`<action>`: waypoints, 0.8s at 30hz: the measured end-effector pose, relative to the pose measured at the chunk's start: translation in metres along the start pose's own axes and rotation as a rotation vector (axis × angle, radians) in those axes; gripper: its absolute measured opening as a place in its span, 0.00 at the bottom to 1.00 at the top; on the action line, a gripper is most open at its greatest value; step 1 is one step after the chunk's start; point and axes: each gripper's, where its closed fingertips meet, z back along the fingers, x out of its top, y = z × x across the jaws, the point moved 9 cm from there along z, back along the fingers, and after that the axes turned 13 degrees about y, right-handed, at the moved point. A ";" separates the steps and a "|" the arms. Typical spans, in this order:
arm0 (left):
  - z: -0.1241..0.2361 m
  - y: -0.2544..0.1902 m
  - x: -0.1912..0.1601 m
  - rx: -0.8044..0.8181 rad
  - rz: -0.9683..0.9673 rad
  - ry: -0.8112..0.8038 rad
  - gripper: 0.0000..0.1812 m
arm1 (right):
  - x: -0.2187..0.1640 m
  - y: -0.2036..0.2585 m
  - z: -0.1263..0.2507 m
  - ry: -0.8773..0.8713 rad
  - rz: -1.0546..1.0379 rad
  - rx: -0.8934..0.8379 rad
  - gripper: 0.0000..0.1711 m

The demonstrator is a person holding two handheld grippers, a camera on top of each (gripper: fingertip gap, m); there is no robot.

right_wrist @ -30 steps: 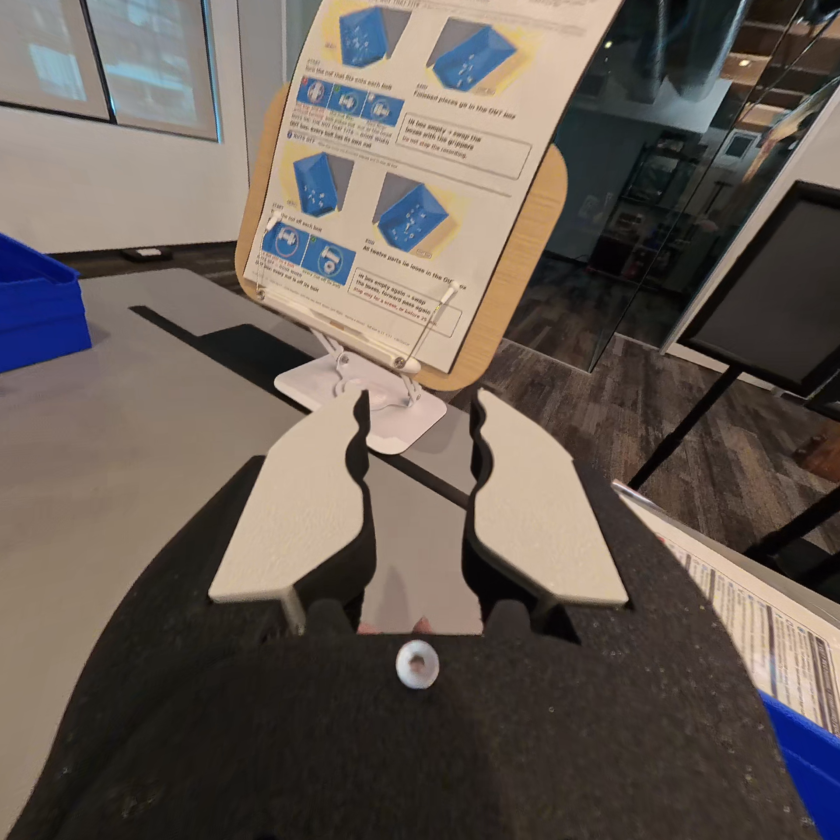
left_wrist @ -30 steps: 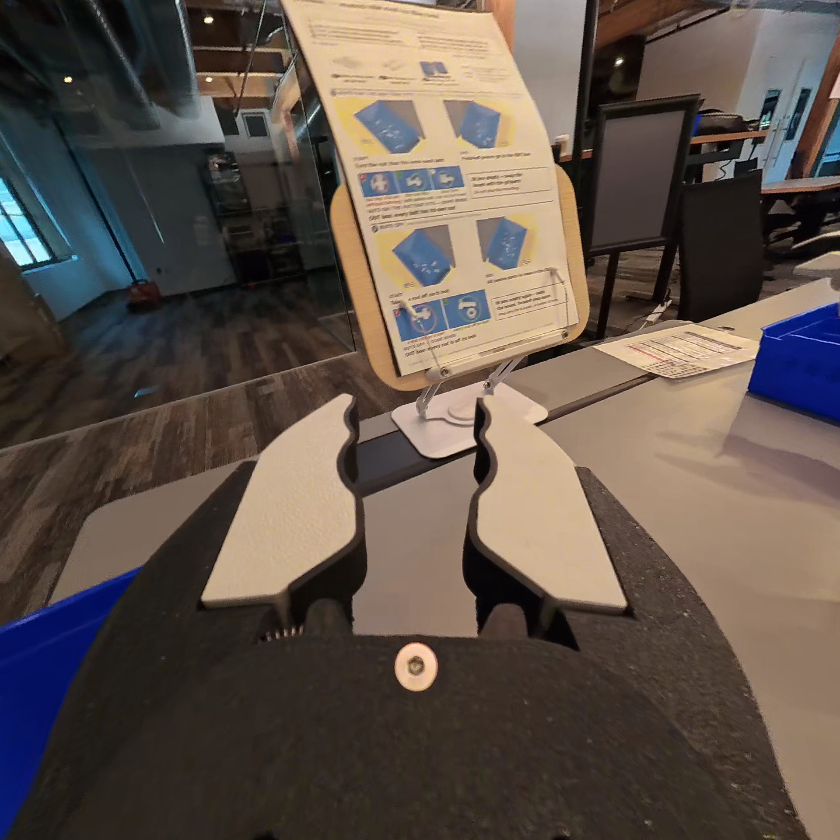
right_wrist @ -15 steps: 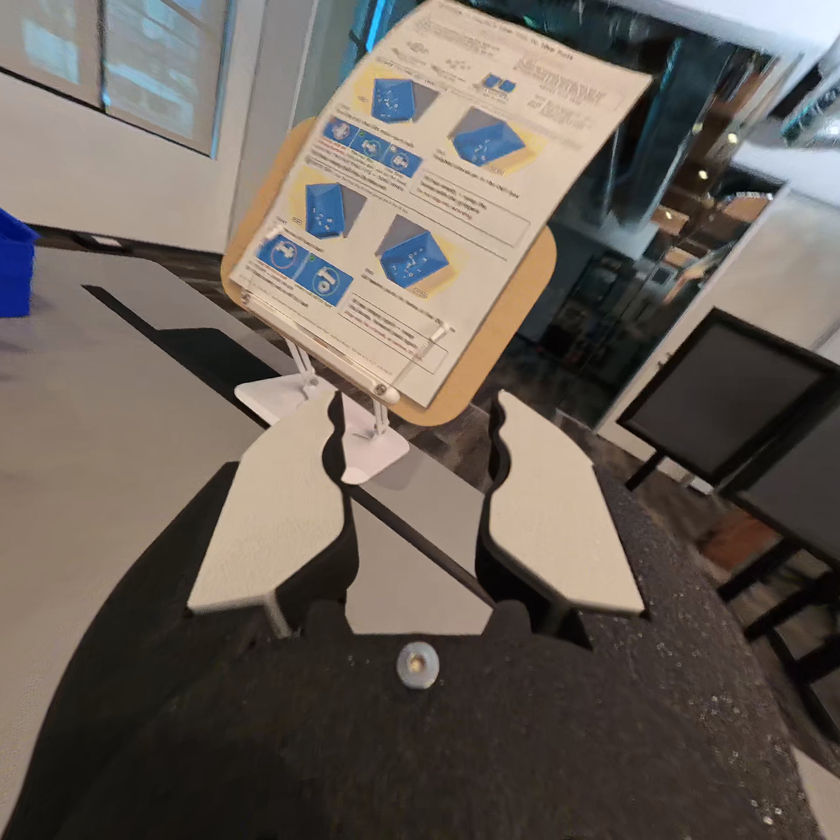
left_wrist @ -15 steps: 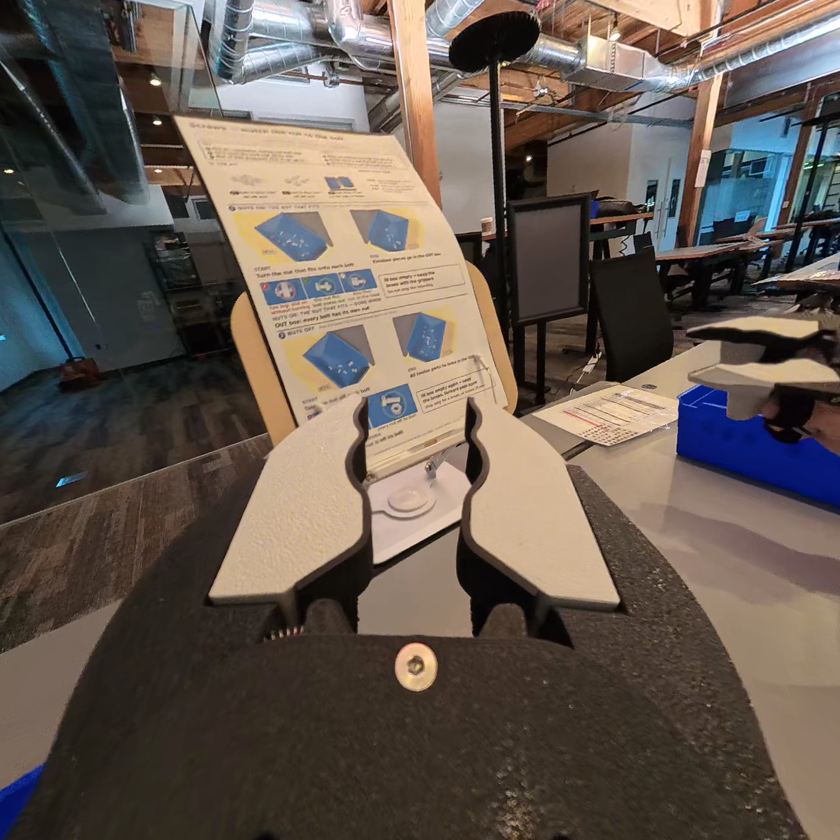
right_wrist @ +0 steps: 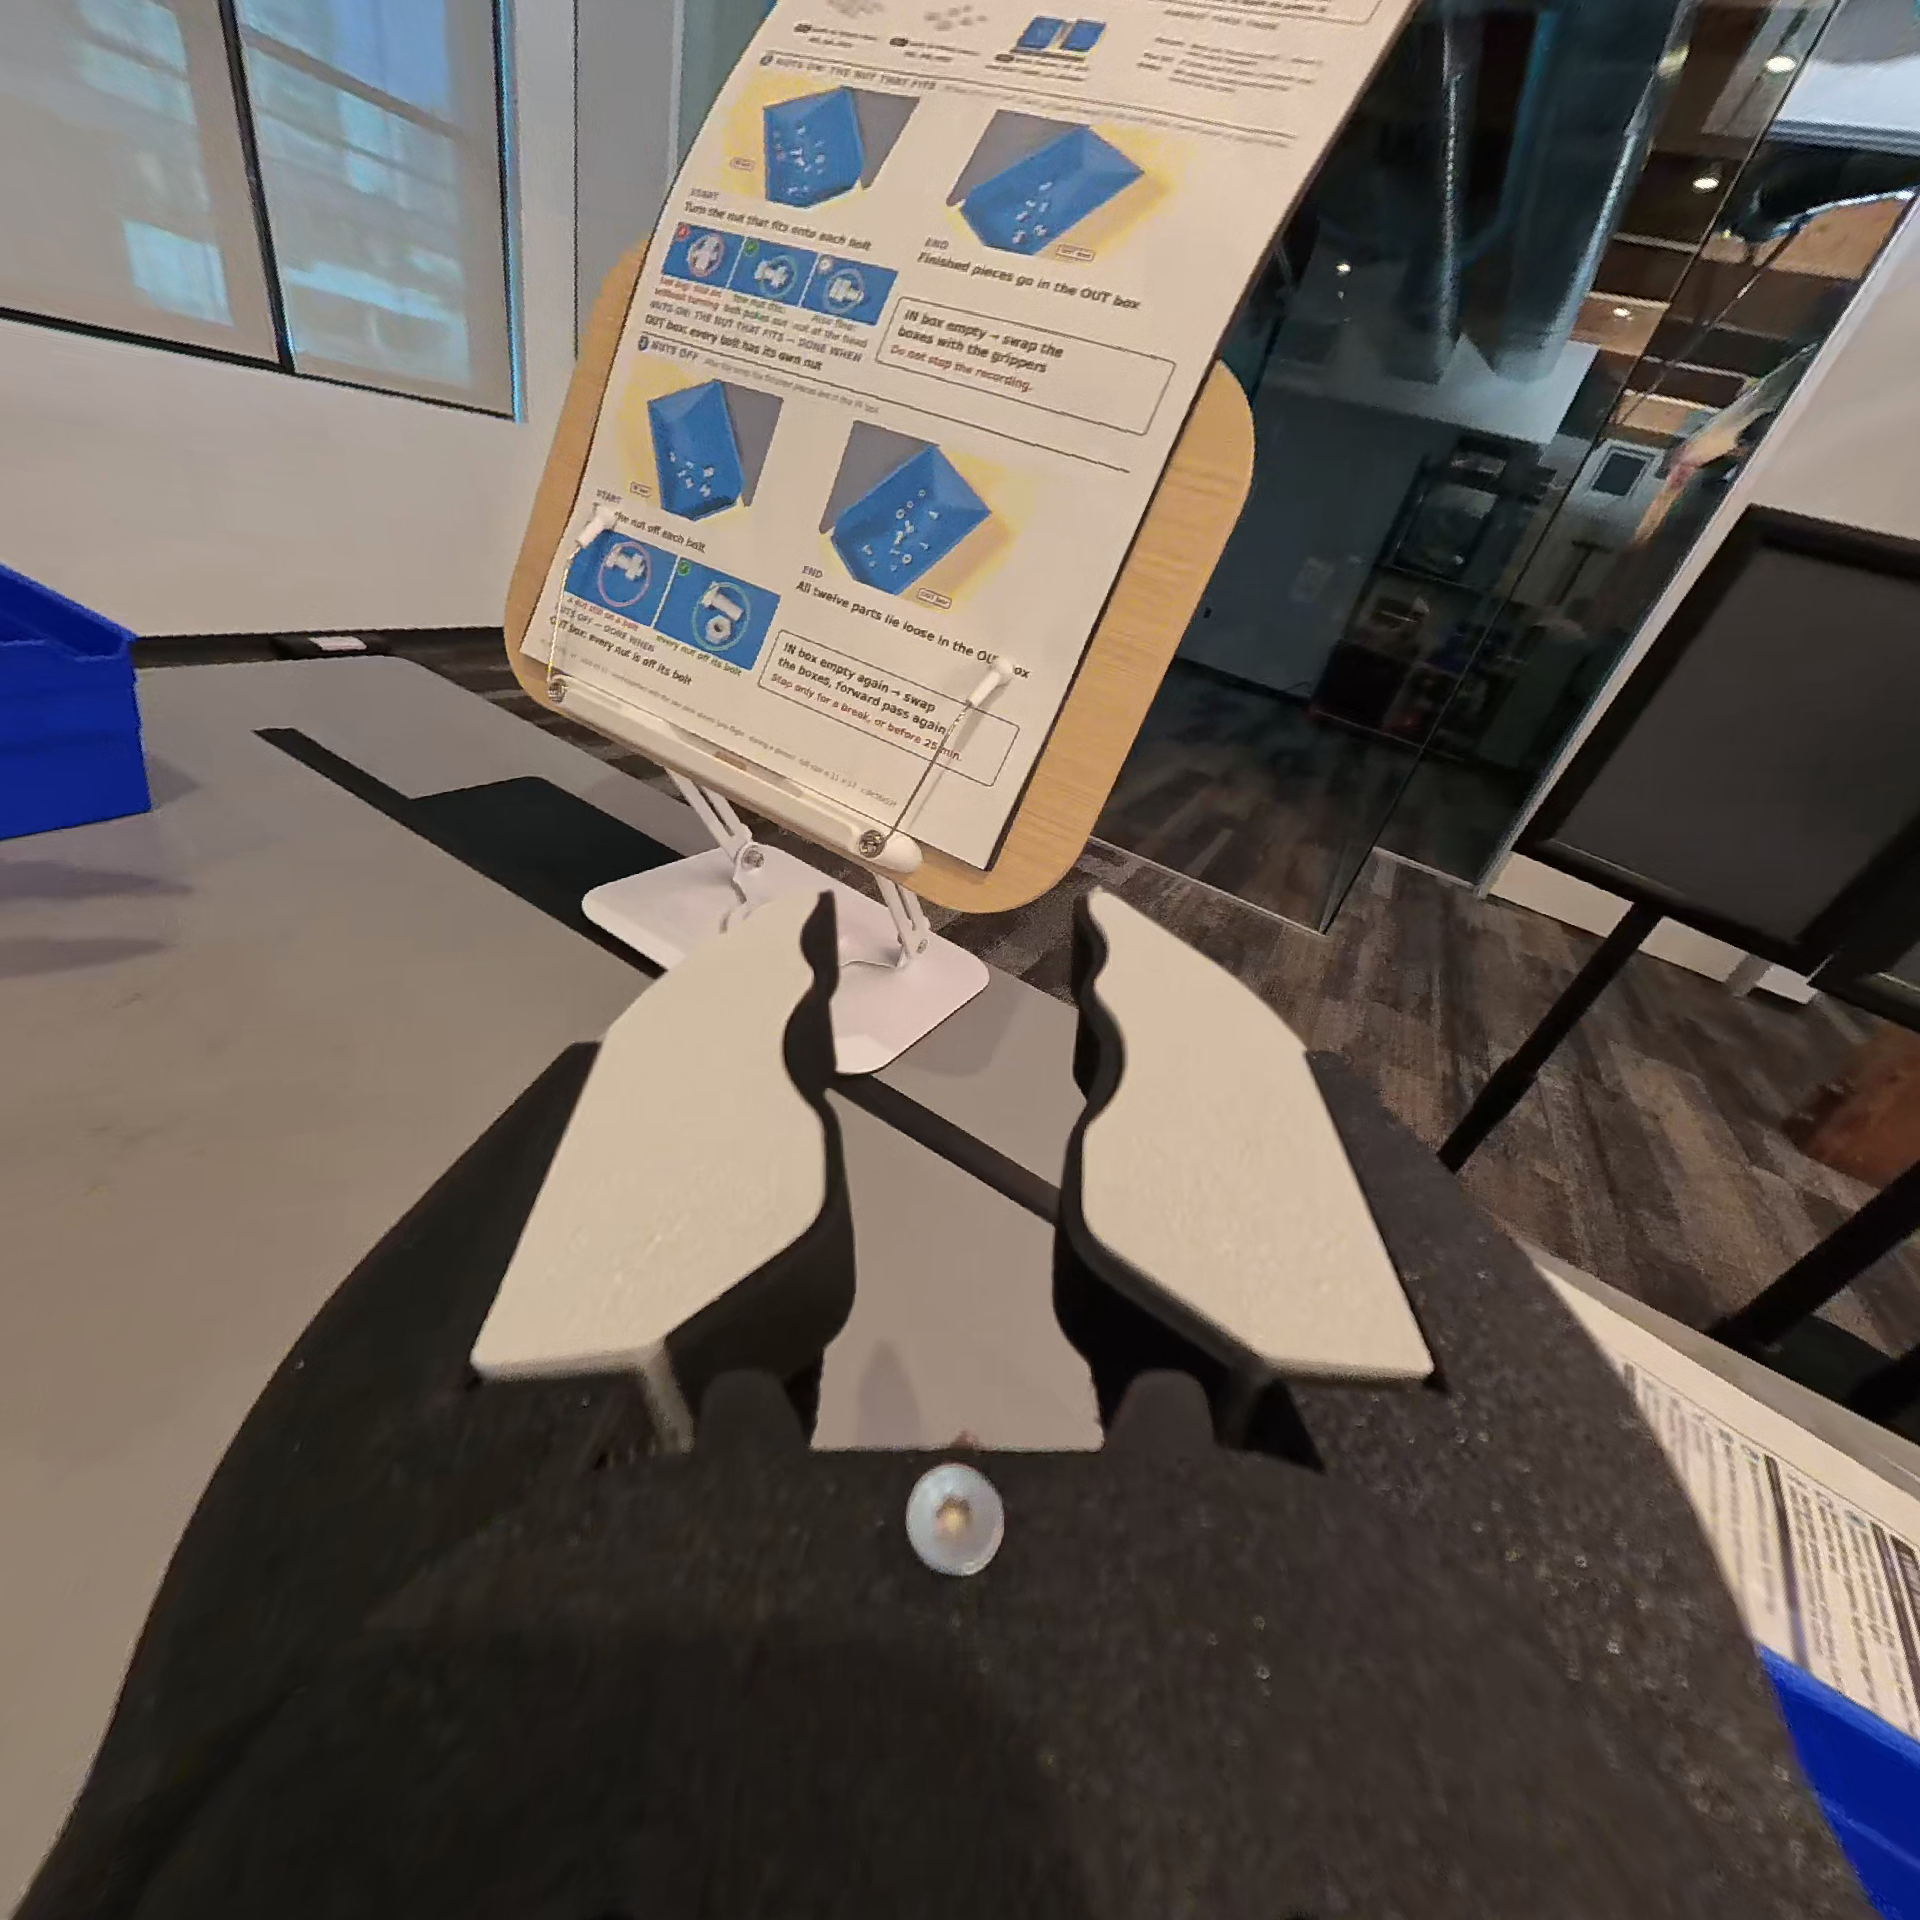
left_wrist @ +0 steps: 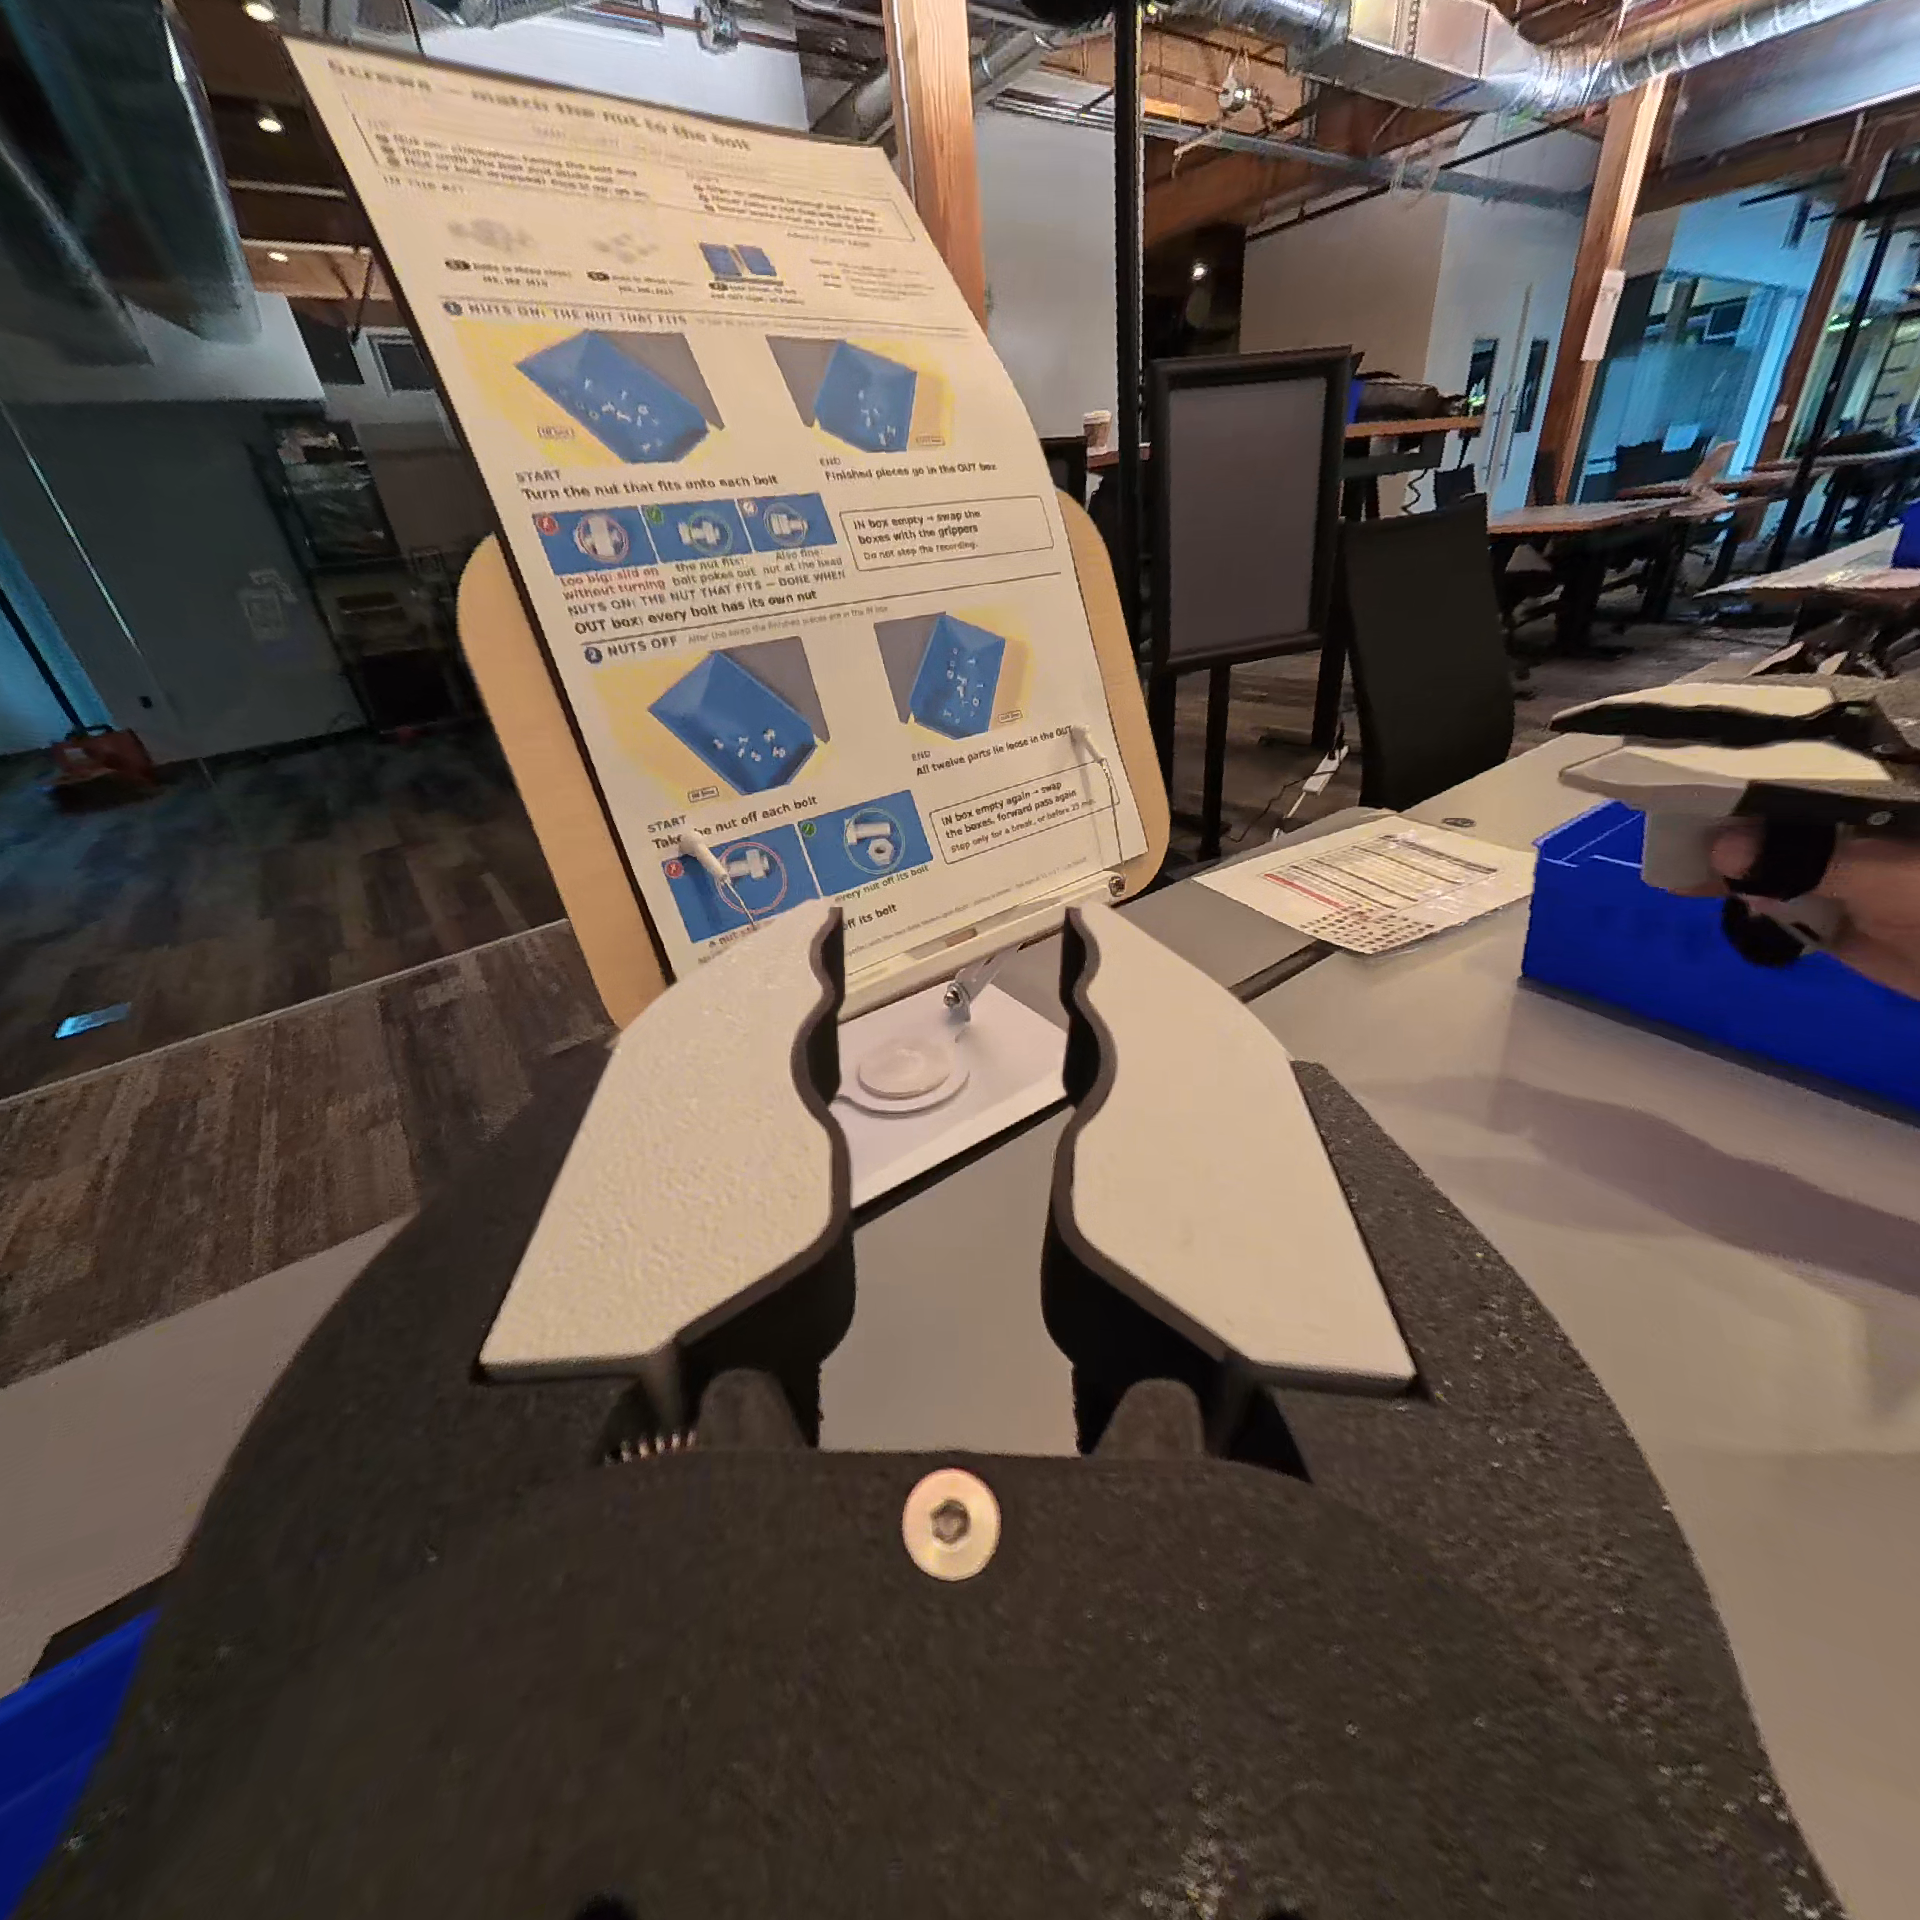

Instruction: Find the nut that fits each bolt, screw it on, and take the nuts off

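No bolt or nut shows in either view. My left gripper [left_wrist: 948, 940] is open and empty, held above the grey table [left_wrist: 1507, 1122] and pointed at the instruction sheet. My right gripper [right_wrist: 951, 920] is open and empty too, and also faces the sheet. It shows from the side at the right edge of the left wrist view [left_wrist: 1714, 769], held by a hand above a blue bin [left_wrist: 1704, 966]. A second blue bin [right_wrist: 57, 727] stands at the far left of the right wrist view; its corner shows at the lower left of the left wrist view [left_wrist: 42, 1766].
An instruction sheet on a wooden board with a white stand [left_wrist: 790, 582] rises at the table's far edge, also in the right wrist view [right_wrist: 883, 468]. A printed paper [left_wrist: 1371, 883] lies beside the right bin. Beyond the table are a glass wall, dark panels on stands and desks. One gripper's finger ends stand about 35 cm off the other's.
Both grippers have tilted up from the table and then steadied, facing the sheet. My right gripper came into the left wrist view at the right. Both stayed open.
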 end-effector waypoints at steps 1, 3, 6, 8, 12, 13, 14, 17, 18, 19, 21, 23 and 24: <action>0.000 0.001 -0.001 -0.013 0.014 -0.002 0.21 | 0.000 -0.001 0.000 -0.004 -0.018 -0.005 0.24; -0.002 0.001 -0.005 -0.035 0.029 -0.006 0.21 | -0.002 -0.001 0.000 0.014 -0.071 -0.012 0.24; -0.007 0.001 -0.008 -0.053 0.039 0.011 0.21 | -0.004 -0.003 -0.003 0.054 -0.135 0.006 0.26; -0.009 0.000 -0.007 -0.056 0.057 -0.003 0.21 | -0.003 -0.006 -0.004 0.039 -0.162 0.003 0.26; -0.009 -0.004 -0.008 -0.033 0.047 -0.035 0.21 | -0.004 -0.010 -0.002 0.046 -0.215 0.036 0.24; -0.009 -0.005 -0.008 -0.032 0.044 -0.033 0.21 | -0.003 -0.011 0.000 0.040 -0.220 0.033 0.22; -0.009 -0.006 -0.007 -0.035 0.047 -0.034 0.21 | -0.002 -0.012 0.002 0.030 -0.214 0.028 0.21; -0.007 -0.008 -0.004 -0.067 0.079 -0.061 0.18 | 0.002 -0.012 0.005 0.034 -0.162 0.011 0.17; -0.006 -0.009 -0.005 -0.072 0.100 -0.062 0.18 | 0.003 -0.010 0.006 0.032 -0.146 0.009 0.18; -0.005 -0.009 -0.006 -0.075 0.119 -0.055 0.18 | 0.003 -0.008 0.006 0.030 -0.130 0.015 0.18; -0.003 -0.010 -0.009 -0.088 0.134 -0.019 0.18 | 0.003 -0.006 0.003 0.041 -0.109 0.024 0.18; -0.001 -0.010 -0.009 -0.091 0.126 0.009 0.19 | 0.002 -0.004 0.000 0.051 -0.111 0.064 0.21; 0.000 -0.010 -0.008 -0.079 0.120 0.009 0.20 | 0.001 -0.004 -0.001 0.050 -0.122 0.081 0.23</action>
